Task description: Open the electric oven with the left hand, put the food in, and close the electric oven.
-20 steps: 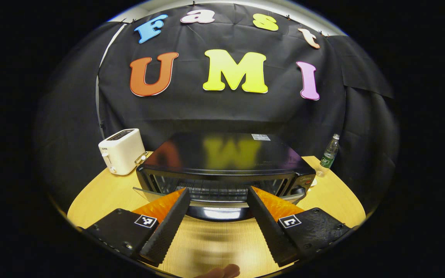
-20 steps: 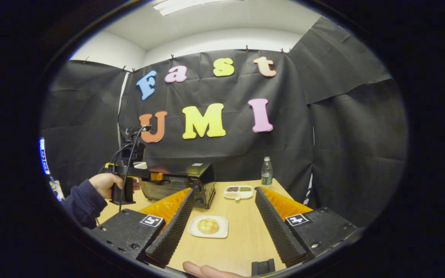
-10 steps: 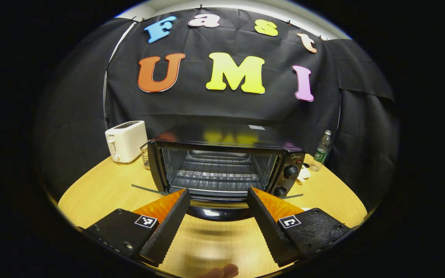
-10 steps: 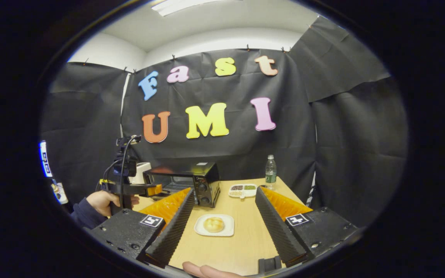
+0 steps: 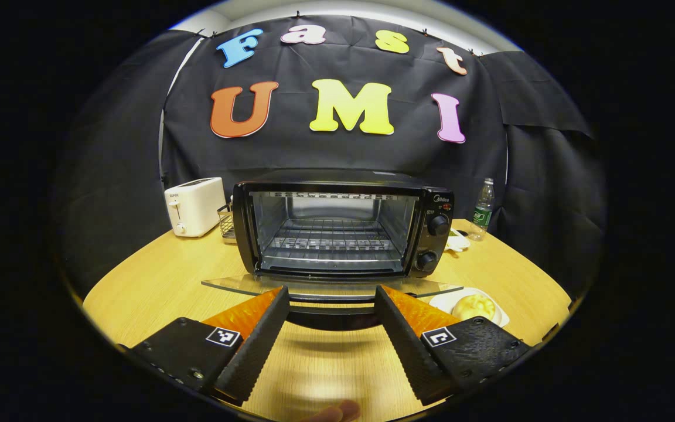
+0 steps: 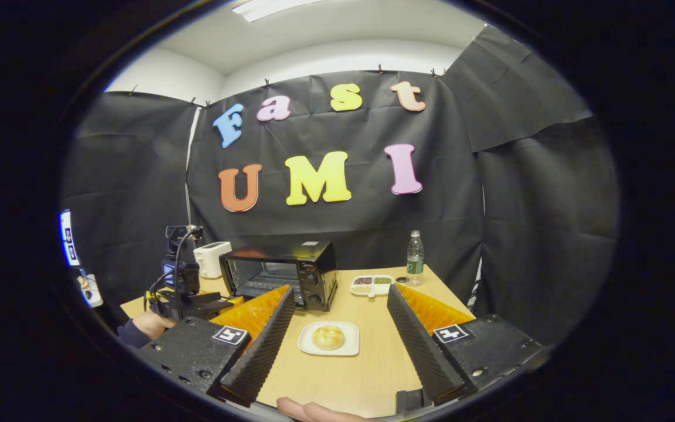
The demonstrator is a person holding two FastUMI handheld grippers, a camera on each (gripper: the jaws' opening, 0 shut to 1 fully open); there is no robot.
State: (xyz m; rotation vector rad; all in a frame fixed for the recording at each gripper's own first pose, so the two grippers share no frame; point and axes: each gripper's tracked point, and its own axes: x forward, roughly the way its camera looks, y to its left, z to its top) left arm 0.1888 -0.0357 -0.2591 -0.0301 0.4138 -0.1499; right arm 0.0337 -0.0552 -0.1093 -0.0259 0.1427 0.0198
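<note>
black oven (image 5: 337, 225), white toaster (image 5: 194, 206), golden bun (image 6: 328, 337) on white plate (image 6: 349, 347), light wood table (image 5: 156, 281).

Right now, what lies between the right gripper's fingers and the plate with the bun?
Bare wooden table, seen in the right gripper view. The right gripper is open, and the plate with the bun sits ahead between its fingers, untouched.

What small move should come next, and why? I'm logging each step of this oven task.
Probably bring the right gripper down and forward to the white plate carrying the bun. The toaster oven door is already folded down flat, its rack bare, and the left gripper sits open in front of it, holding nothing.
</note>
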